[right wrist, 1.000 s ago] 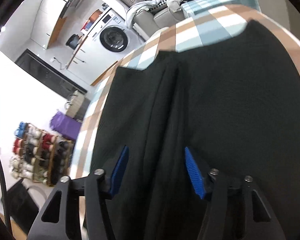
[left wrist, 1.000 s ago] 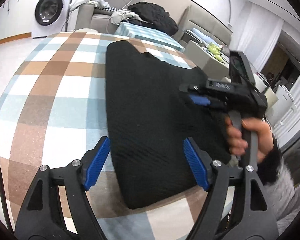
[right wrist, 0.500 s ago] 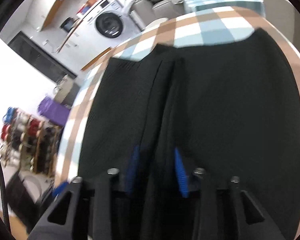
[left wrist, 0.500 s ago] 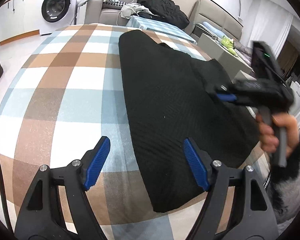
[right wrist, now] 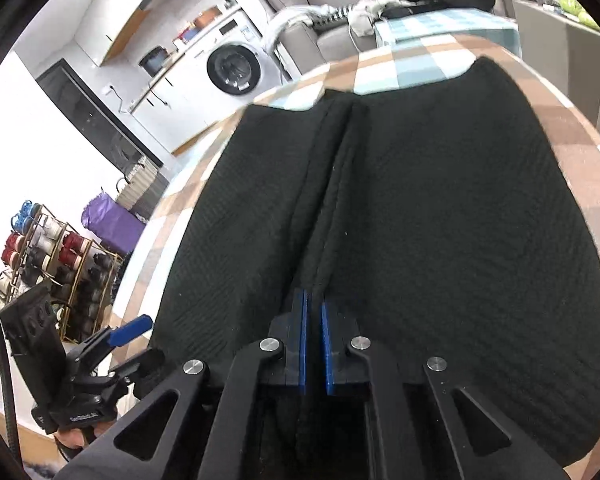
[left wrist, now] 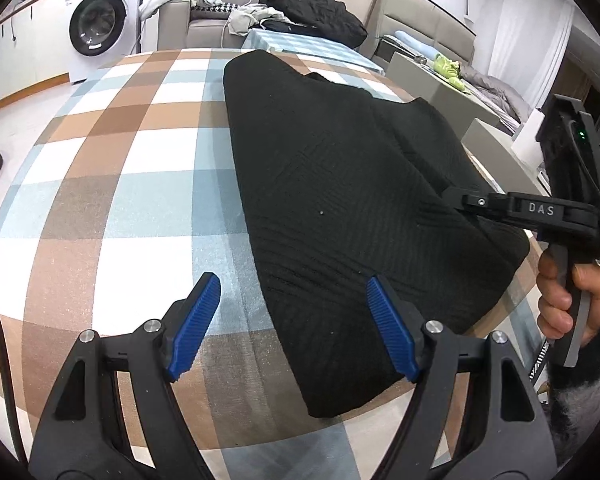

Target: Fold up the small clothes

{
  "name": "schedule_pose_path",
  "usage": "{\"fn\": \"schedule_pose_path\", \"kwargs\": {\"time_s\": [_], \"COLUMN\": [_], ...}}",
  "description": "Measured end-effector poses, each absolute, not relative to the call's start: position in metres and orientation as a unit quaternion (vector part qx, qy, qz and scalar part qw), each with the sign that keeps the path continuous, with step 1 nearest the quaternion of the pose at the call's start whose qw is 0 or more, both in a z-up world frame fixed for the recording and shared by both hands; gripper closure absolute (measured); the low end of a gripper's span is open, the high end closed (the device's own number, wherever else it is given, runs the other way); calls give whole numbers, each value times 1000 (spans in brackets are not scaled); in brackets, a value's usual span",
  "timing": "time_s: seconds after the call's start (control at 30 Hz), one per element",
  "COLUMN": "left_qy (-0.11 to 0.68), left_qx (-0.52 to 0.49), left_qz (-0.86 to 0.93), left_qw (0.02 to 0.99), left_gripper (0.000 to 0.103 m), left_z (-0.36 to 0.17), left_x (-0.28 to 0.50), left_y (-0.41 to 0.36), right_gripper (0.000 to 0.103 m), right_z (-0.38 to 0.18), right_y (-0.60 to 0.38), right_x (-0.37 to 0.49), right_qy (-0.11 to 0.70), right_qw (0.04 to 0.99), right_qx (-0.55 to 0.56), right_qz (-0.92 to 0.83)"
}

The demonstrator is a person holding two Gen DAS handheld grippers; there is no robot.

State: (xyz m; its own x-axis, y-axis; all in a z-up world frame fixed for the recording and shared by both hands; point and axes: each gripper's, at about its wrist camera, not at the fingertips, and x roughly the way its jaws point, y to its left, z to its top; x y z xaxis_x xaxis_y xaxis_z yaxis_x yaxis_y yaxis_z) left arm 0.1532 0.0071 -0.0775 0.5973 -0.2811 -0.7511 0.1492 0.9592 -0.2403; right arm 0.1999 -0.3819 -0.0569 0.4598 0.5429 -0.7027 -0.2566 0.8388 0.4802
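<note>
I see one black ribbed knit garment [left wrist: 340, 208] lying flat on the checked table [left wrist: 112, 184], reaching toward its far edge. A raised fold ridge [right wrist: 328, 200] runs lengthwise down it, and its near corner lies by the table's front edge.

Checked cloth [left wrist: 112, 184] in brown, blue and white squares, spread over the table. White washing machine [left wrist: 104, 28] past the far left corner. Grey sofa [left wrist: 204, 26] behind the far edge, piled with a black coat [left wrist: 316, 8] and pale clothes [left wrist: 248, 16]. Shoe rack [right wrist: 48, 256] and purple bag [right wrist: 112, 220] down on the floor.
</note>
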Motion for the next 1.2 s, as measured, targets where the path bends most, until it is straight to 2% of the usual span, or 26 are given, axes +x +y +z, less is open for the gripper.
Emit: {"fn": "schedule_pose_path", "kwargs": {"time_s": [0.33, 0.63, 0.7, 0.77, 0.87, 1.2], "left_qy": [428, 412, 406, 401, 400, 389], "left_qx": [-88, -85, -76, -73, -72, -62], "left_qz": [-115, -126, -124, -130, -131, -134], "left_qw": [892, 899, 902, 904, 904, 909], "left_gripper": [29, 30, 30, 30, 30, 30], "left_z": [-76, -75, -75, -75, -78, -77], "left_x": [152, 141, 136, 133, 128, 122], "left_y": [12, 7, 5, 3, 1, -5], "right_gripper": [93, 78, 72, 62, 58, 59], "right_z": [-56, -61, -61, -62, -67, -70], "right_y": [-385, -394, -396, -398, -400, -381], "right_x": [180, 150, 142, 137, 129, 142], "right_qy": [469, 458, 453, 447, 443, 435], "right_qw": [845, 845, 847, 849, 851, 852], "right_qx": [123, 127, 123, 124, 129, 131], "right_qz": [227, 244, 249, 252, 251, 261]}}
